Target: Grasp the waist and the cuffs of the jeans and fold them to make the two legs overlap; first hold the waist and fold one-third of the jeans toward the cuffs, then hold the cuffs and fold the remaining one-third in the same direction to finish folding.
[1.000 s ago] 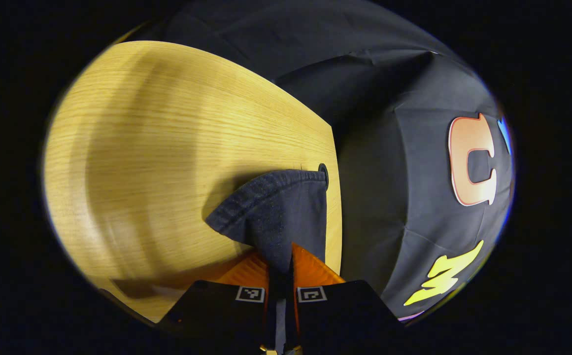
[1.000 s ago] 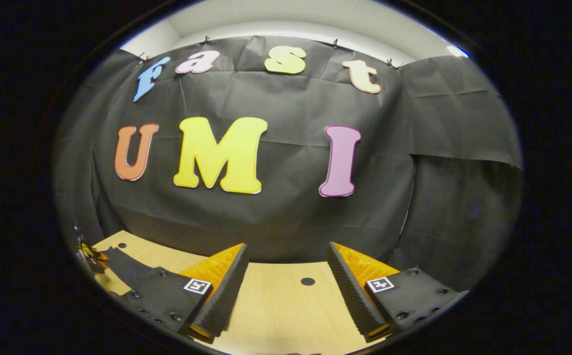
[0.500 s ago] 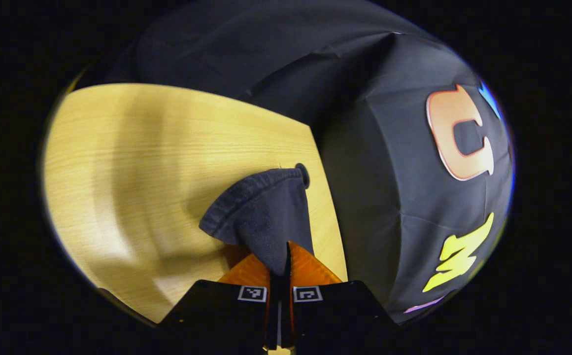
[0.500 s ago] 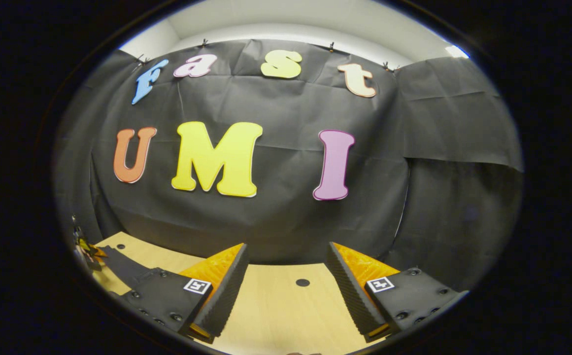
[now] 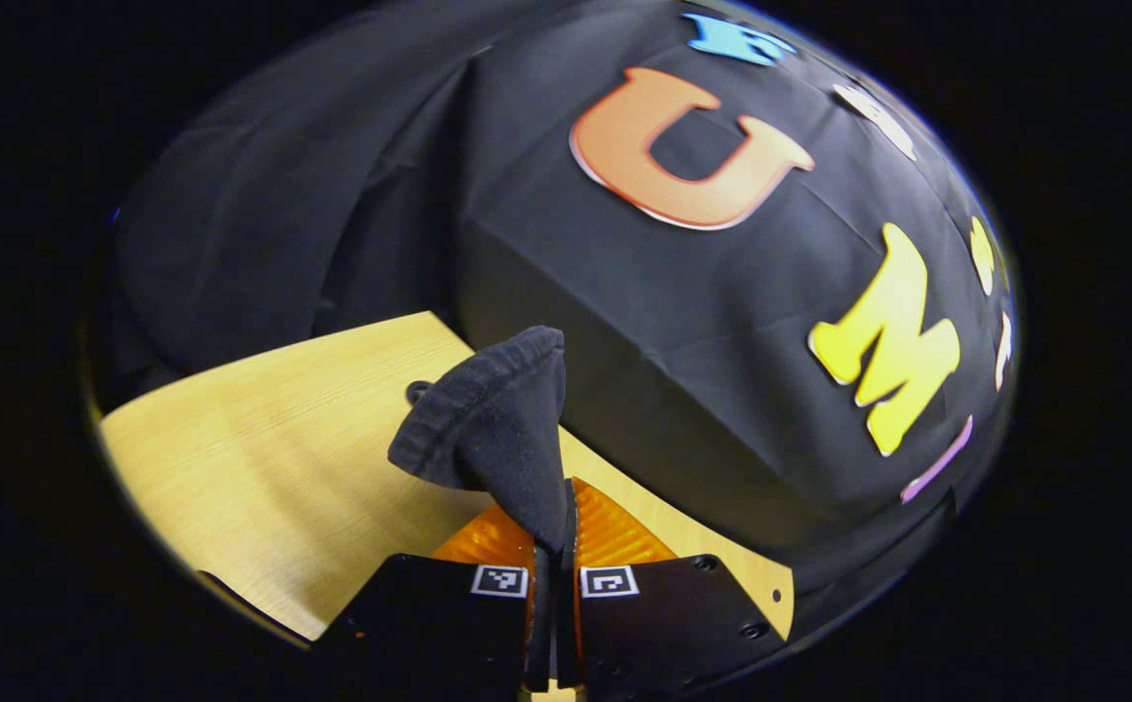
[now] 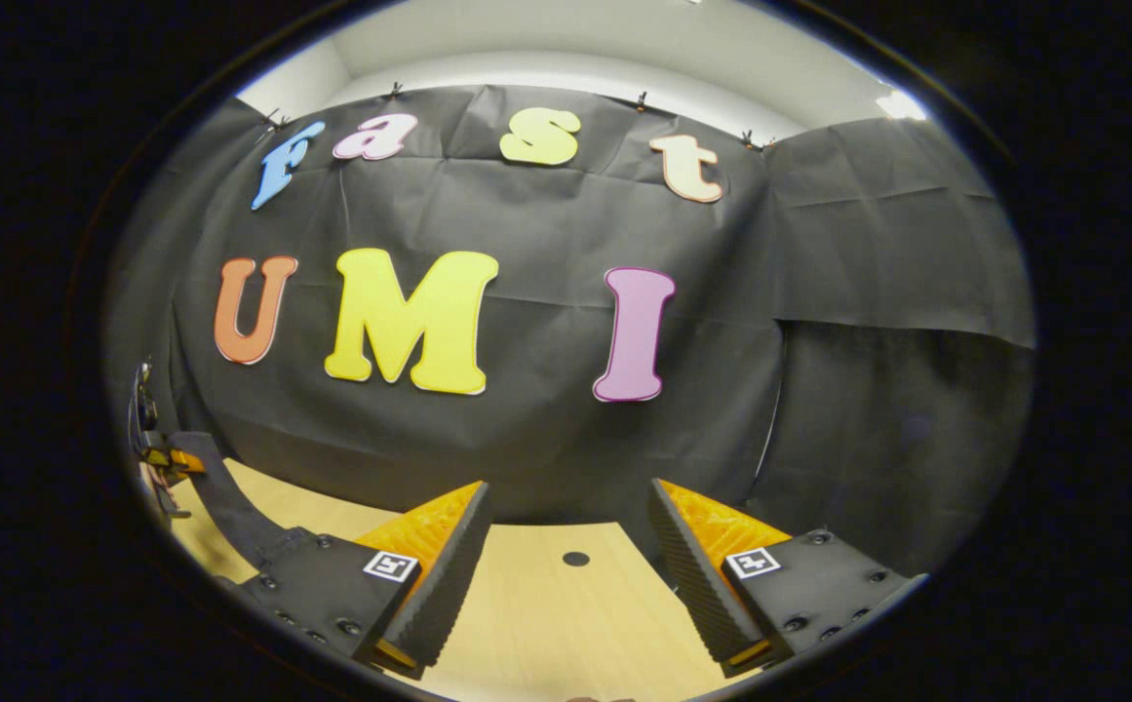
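in the left gripper view, the jaws of the left gripper (image 5: 554, 531) are pressed together on a fold of the jeans (image 5: 497, 429), with ribbed pads flanking the pinched cloth. the denim is dark and coarse-woven, and it is bunched into a cone that rises from the jaws, with a thick stitched hem curling over its top and left side. the cloth is seen lifted above the table (image 5: 263, 468), a pale wood-grain surface with a sharp far edge. behind it, the black booth wall (image 5: 351, 195) is hung in soft creases.

in the right gripper view, the jaws of the right gripper (image 6: 570, 575) are spread wide, with nothing between them; the ridged inner faces of the wedge-shaped fingers are shown. a small dark round hole (image 6: 575, 559) is seen in the table between them. at the far left edge the left gripper is seen with a dark strip of jeans hanging from it down towards the table.
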